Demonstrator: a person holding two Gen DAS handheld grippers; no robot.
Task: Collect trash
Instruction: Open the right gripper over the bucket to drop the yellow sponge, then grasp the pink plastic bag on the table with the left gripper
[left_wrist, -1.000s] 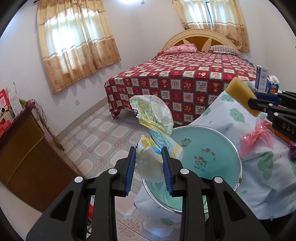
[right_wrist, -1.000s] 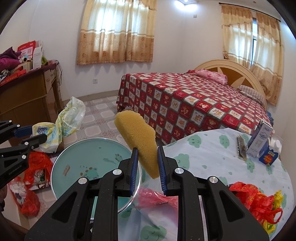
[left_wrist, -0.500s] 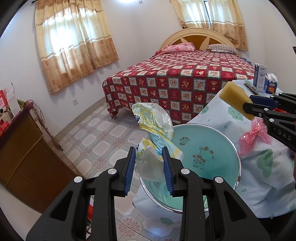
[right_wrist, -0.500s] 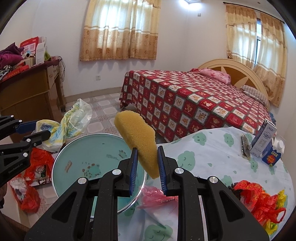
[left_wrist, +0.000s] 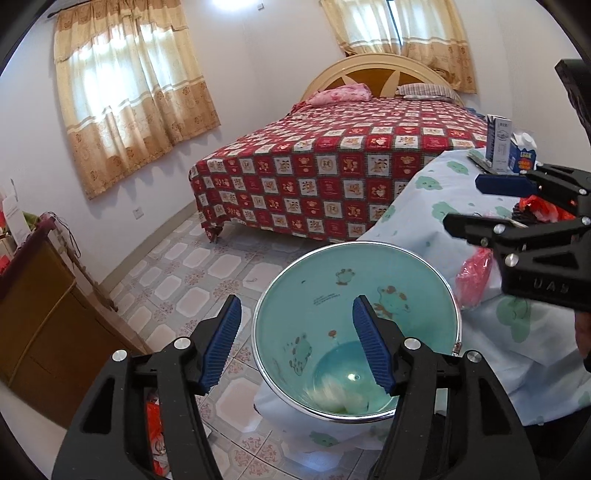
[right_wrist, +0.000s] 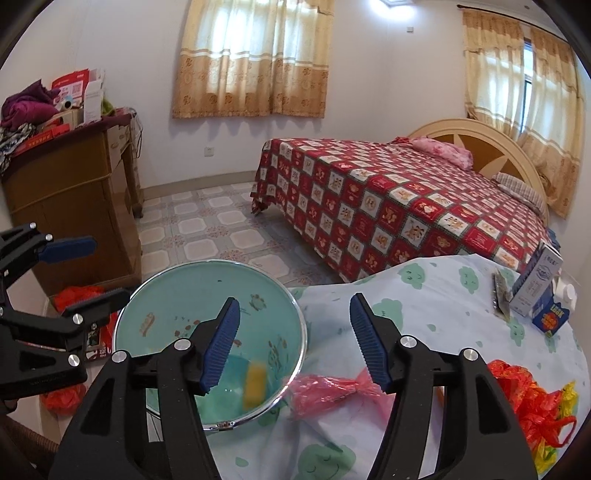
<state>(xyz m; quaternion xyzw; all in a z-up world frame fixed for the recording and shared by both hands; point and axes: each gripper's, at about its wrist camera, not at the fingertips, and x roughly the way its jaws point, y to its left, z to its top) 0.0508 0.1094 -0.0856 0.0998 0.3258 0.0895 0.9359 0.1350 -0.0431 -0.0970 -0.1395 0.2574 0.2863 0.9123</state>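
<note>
- Pink plastic wrapper lies crosswise on the table, just below and between the right gripper jaws, just opened, empty.
- Left gripper, just opened too, empty, over the bin; right is nearer.

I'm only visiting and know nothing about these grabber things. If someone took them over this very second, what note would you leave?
Left gripper: jaws have just opened, nothing between them, above the teal bin.
Right gripper: jaws also just opened, empty, at the bin's edge.
Done: the yellow sponge and a pale blurred wrapper are in the bin.
Left: the pink plastic bag beside the bin and the red and yellow bags on the clouded tablecloth. The cartons at the far end may be trash too; I cannot tell.
</note>
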